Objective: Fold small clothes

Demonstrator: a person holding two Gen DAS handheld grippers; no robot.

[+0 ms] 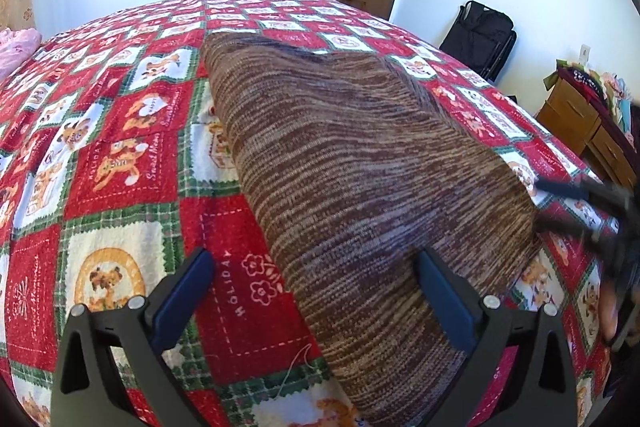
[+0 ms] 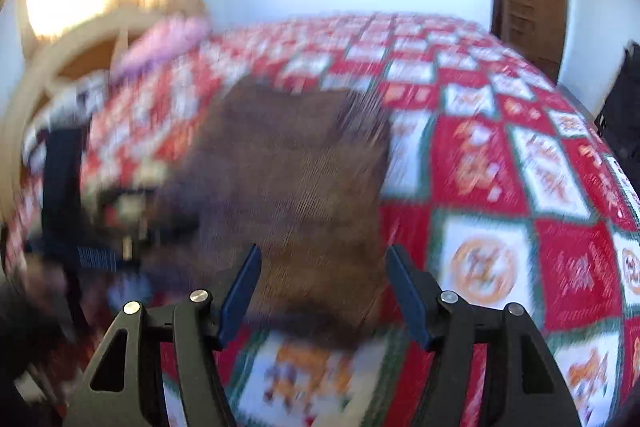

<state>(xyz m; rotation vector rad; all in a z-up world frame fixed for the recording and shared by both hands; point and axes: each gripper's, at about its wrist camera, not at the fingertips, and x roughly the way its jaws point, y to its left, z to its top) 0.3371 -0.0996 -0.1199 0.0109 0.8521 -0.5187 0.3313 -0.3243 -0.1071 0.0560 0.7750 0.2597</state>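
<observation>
Knitwear, a brown striped garment (image 1: 360,163), lies flat in a long folded strip across the red patchwork blanket (image 1: 120,155), where we can fold it again. Our left gripper (image 1: 316,291) hangs released over its near edge, and our right gripper (image 2: 322,291), likewise empty-jawed, hovers above its near end.

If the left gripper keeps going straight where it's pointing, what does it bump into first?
Probably the brown knitted garment lying on the bed cover. The open left gripper points down at its near left edge, so it might touch the cover beside it instead.
</observation>
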